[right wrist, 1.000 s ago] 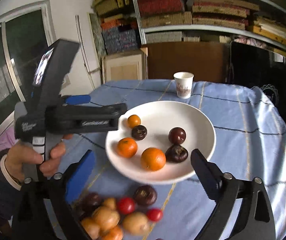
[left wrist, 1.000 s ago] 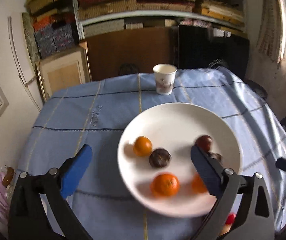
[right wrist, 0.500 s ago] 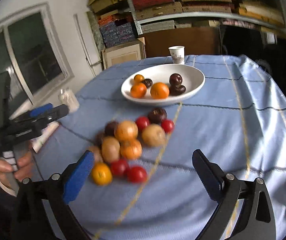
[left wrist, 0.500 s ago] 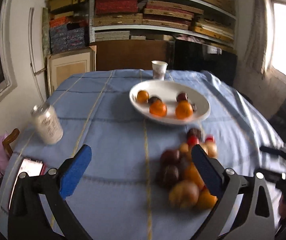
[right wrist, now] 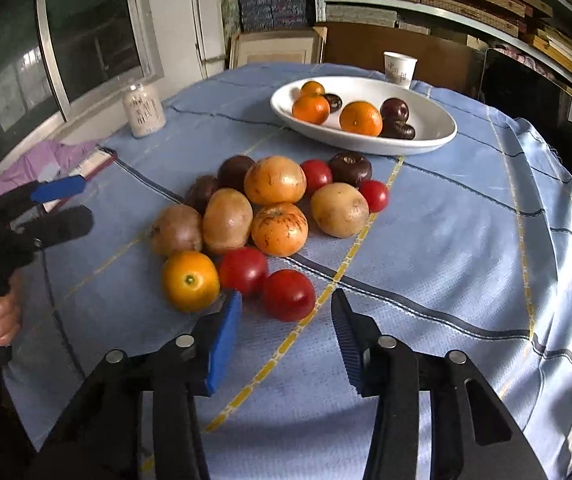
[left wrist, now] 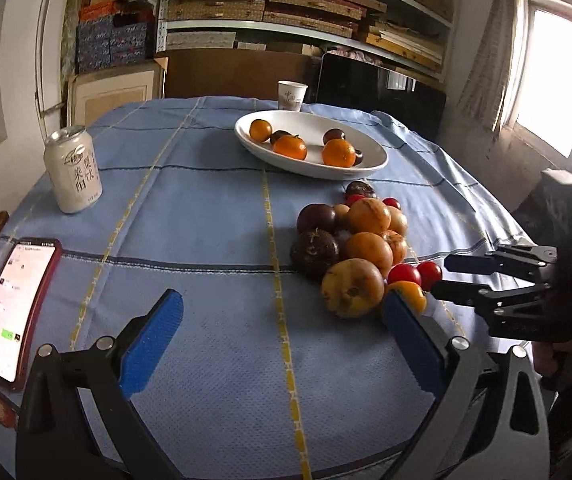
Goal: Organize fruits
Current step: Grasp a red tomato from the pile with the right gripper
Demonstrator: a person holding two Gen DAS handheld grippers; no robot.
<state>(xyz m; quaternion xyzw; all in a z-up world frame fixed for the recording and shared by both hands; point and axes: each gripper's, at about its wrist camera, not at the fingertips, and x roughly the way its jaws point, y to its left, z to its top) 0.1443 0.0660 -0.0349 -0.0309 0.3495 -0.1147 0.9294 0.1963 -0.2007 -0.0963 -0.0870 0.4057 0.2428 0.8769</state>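
A pile of loose fruit (right wrist: pixel 270 208) lies on the blue tablecloth: oranges, tan fruits, dark purple fruits and red tomatoes. It also shows in the left wrist view (left wrist: pixel 357 244). A white plate (right wrist: pixel 437 136) behind it holds oranges and dark fruits; it also shows in the left wrist view (left wrist: pixel 369 164). My right gripper (right wrist: pixel 286 316) is open, just in front of a red tomato (right wrist: pixel 287 294) at the pile's near edge. My left gripper (left wrist: pixel 282 320) is open wide and empty, left of the pile.
A drink can (left wrist: pixel 73 170) stands at the left and a lit phone (left wrist: pixel 14 304) lies near the left table edge. A paper cup (left wrist: pixel 291 95) stands behind the plate. Shelves of stacked boxes (left wrist: pixel 286 0) and a window (left wrist: pixel 553 80) are beyond the table.
Both grippers have pulled back from the plate and lowered toward the near side of the table. The right gripper's jaws have narrowed and it has come close to the pile's near tomatoes.
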